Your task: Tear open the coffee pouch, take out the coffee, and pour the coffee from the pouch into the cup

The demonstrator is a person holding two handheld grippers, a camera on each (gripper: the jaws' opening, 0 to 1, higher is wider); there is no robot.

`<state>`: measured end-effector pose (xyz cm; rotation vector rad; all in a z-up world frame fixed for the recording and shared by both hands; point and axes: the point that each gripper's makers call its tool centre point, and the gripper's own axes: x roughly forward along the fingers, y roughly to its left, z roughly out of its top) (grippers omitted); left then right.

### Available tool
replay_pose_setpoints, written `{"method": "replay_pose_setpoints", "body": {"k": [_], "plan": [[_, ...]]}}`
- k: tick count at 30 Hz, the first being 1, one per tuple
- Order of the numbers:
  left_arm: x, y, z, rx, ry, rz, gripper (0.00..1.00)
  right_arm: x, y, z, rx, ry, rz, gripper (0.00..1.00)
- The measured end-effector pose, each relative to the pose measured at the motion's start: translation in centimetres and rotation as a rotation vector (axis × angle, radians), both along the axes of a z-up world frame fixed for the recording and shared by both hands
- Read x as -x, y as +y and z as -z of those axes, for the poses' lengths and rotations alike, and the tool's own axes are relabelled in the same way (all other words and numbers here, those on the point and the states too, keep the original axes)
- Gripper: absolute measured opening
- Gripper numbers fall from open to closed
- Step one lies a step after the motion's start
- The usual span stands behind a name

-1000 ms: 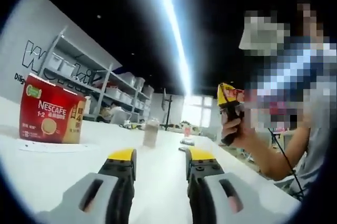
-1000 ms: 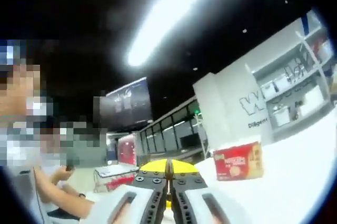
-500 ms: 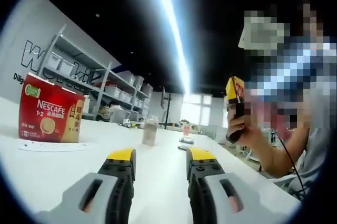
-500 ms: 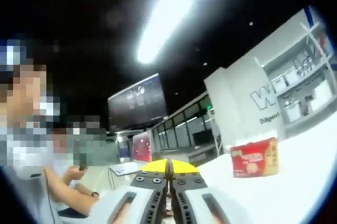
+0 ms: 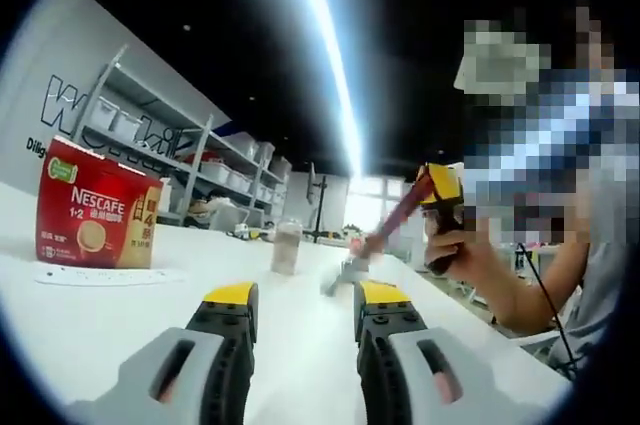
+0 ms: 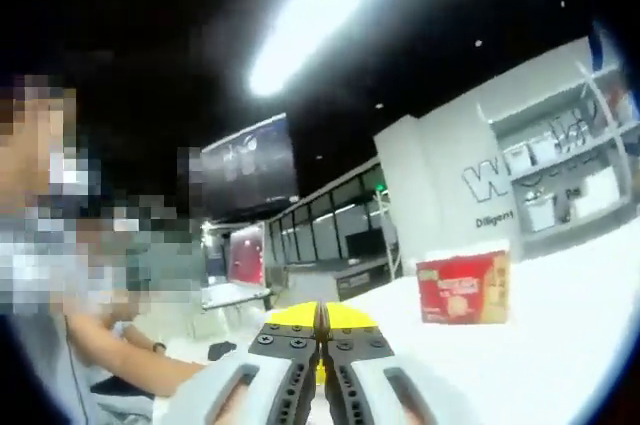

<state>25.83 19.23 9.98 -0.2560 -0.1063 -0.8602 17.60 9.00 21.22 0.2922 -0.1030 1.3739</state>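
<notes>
Left gripper view: the left hand-held gripper (image 5: 303, 297) rests low over the white counter (image 5: 120, 325) with its two yellow-tipped jaws spread apart and nothing between them. The landmark is the red Nescafé carton (image 5: 95, 218), which stands upright on the counter on a flat white sheet (image 5: 105, 276). To the right of the carton and farther back stands a clear cup (image 5: 287, 246), upright and apart from it. Farther right again, a person's hand (image 5: 455, 245) holds the right hand-held gripper (image 5: 432, 188) raised above the counter; a long red coffee pouch (image 5: 395, 215) slants down from its yellow tip toward the counter, its lower end blurred, with a small blurred grey item (image 5: 350, 270) just below it. Behind the carton, grey shelving (image 5: 170, 140) with boxes lines the wall. Right gripper view: the right hand-held gripper (image 6: 320, 317) shows its jaws pressed together; a sliver of yellow sits in the seam between them, but what it is cannot be told from here. The Nescafé carton (image 6: 464, 288) stands on the counter (image 6: 560, 315) to the right of the jaws, with the shelving (image 6: 560, 180) on the wall behind it.
</notes>
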Motion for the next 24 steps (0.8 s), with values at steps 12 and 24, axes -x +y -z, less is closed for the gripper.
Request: {"method": "replay_pose_setpoints", "body": {"k": [12, 24], "plan": [[-0.2, -0.2, 0.1, -0.003, 0.001, 0.000, 0.40, -1.2, -1.7, -0.8, 0.045, -0.067, 0.096, 0.01], [2.3, -1.4, 0.1, -0.003, 0.001, -0.004, 0.40, -2.5, -2.1, 0.6, 0.040, 0.012, 0.091, 0.01]]}}
